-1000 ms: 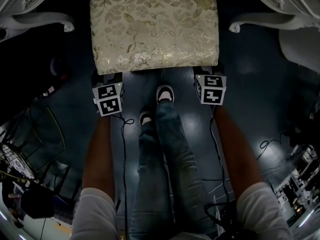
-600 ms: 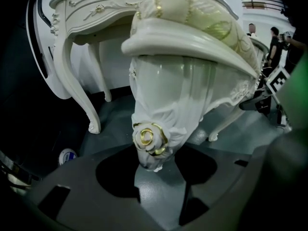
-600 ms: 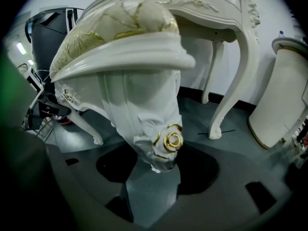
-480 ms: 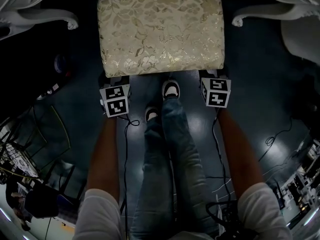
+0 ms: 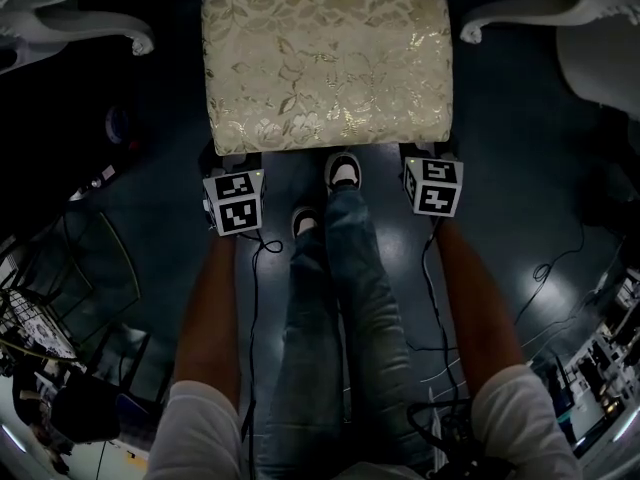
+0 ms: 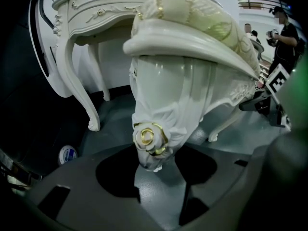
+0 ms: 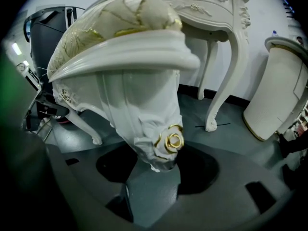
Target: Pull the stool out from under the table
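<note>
While I stand over the stool (image 5: pixel 327 63), my left gripper (image 6: pixel 154 166) is clamped on its near left leg (image 6: pixel 163 114), right at the gold rose (image 6: pixel 149 137) carved on the knee. My right gripper (image 7: pixel 156 166) bites the near right leg (image 7: pixel 144 114) in the same way. The stool's brocade seat (image 5: pixel 300 28) lies just ahead of my shoes (image 5: pixel 343 171), between two curled feet (image 5: pixel 140 43) of the white table (image 6: pixel 91 8), on the dark floor (image 5: pixel 500 228).

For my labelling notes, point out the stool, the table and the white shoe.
stool (image 5: pixel 326 63), head view, middle of the cushion.
table (image 6: pixel 91 12), left gripper view, drawer front.
white shoe (image 5: pixel 343 172), head view, toe.
</note>
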A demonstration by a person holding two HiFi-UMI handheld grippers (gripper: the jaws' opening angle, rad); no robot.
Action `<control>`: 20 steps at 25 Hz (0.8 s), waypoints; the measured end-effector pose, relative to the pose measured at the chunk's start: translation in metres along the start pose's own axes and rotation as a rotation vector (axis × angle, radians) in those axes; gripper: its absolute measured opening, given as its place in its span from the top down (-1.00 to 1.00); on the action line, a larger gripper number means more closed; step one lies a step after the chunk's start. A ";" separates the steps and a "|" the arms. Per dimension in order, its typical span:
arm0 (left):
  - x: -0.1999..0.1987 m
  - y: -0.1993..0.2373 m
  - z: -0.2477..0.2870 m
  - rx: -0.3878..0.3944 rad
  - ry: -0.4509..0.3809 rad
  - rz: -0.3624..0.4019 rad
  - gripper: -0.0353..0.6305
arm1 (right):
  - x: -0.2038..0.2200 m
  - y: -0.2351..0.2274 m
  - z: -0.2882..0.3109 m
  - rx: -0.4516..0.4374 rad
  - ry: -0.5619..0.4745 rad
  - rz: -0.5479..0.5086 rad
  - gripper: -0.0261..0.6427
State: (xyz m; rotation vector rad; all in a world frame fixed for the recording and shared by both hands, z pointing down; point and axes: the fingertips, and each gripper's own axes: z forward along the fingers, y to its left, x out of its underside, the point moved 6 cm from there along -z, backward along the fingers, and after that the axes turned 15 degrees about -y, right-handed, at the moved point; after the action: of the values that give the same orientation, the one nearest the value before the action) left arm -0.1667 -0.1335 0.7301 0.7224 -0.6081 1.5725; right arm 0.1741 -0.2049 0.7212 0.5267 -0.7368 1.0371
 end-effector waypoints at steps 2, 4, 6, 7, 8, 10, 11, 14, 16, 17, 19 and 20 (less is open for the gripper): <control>0.003 0.002 0.001 0.007 0.005 0.000 0.17 | 0.000 0.002 0.000 -0.005 0.001 0.003 0.19; 0.007 0.001 0.001 0.013 0.007 -0.008 0.17 | 0.000 0.001 0.000 -0.008 0.008 0.000 0.19; 0.007 0.000 0.002 0.015 0.008 -0.013 0.17 | 0.000 0.000 0.000 -0.005 0.019 -0.002 0.19; 0.007 0.000 0.001 0.016 0.009 -0.014 0.17 | 0.000 -0.001 0.000 -0.004 0.024 0.000 0.19; 0.007 0.000 0.001 0.017 0.010 -0.012 0.17 | -0.001 0.000 0.000 -0.004 0.027 0.002 0.19; 0.007 0.001 0.000 0.022 0.017 -0.007 0.17 | -0.001 0.001 0.000 -0.005 0.028 0.005 0.19; 0.007 0.001 0.000 0.026 0.020 -0.006 0.17 | -0.001 0.000 -0.001 -0.006 0.028 0.006 0.19; 0.006 0.000 0.001 0.033 0.022 -0.005 0.17 | -0.001 -0.001 0.000 -0.002 0.032 0.006 0.19; 0.006 0.001 0.002 0.031 0.019 -0.006 0.17 | -0.002 0.000 0.001 -0.003 0.034 0.005 0.19; 0.007 0.001 0.002 0.030 0.018 -0.007 0.17 | -0.003 0.000 0.001 -0.005 0.035 0.004 0.19; 0.005 0.001 0.001 0.031 0.022 -0.007 0.17 | -0.002 0.000 0.001 -0.007 0.037 0.002 0.19; 0.003 0.001 0.000 0.030 0.024 -0.005 0.17 | -0.002 0.000 0.002 -0.009 0.039 0.002 0.19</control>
State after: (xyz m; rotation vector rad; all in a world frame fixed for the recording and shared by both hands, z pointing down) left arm -0.1677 -0.1311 0.7322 0.7258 -0.5653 1.5868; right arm 0.1731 -0.2075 0.7205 0.4971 -0.7070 1.0429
